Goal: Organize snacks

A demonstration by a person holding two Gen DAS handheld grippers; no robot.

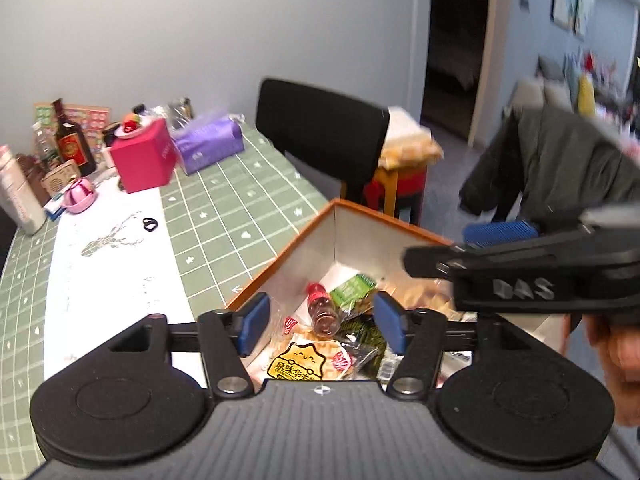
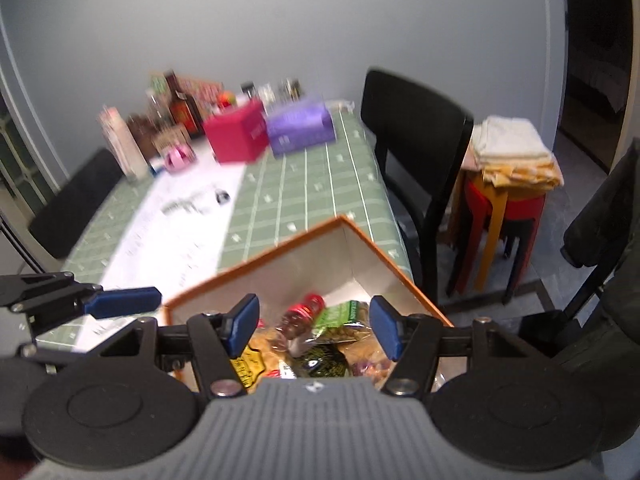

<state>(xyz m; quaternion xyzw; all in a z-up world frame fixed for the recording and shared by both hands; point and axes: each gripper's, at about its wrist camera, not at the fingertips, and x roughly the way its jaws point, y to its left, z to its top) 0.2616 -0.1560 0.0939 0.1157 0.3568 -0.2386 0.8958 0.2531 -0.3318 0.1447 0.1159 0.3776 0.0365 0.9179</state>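
An orange-rimmed box with white inner walls stands at the near table edge and holds the snacks. Inside lie a small red-capped bottle, a green packet, a yellow-labelled waffle packet and a dark green packet. My left gripper hangs open above the box, nothing between its blue pads. My right gripper is also open and empty over the same box, bottle and green packet. One blue pad of the right gripper shows at right, held by a hand.
The green checked tablecloth carries a white runner, a pink box, a purple tissue pack, a dark bottle and a black ring. A black chair and stacked stools with folded cloths stand beside the table.
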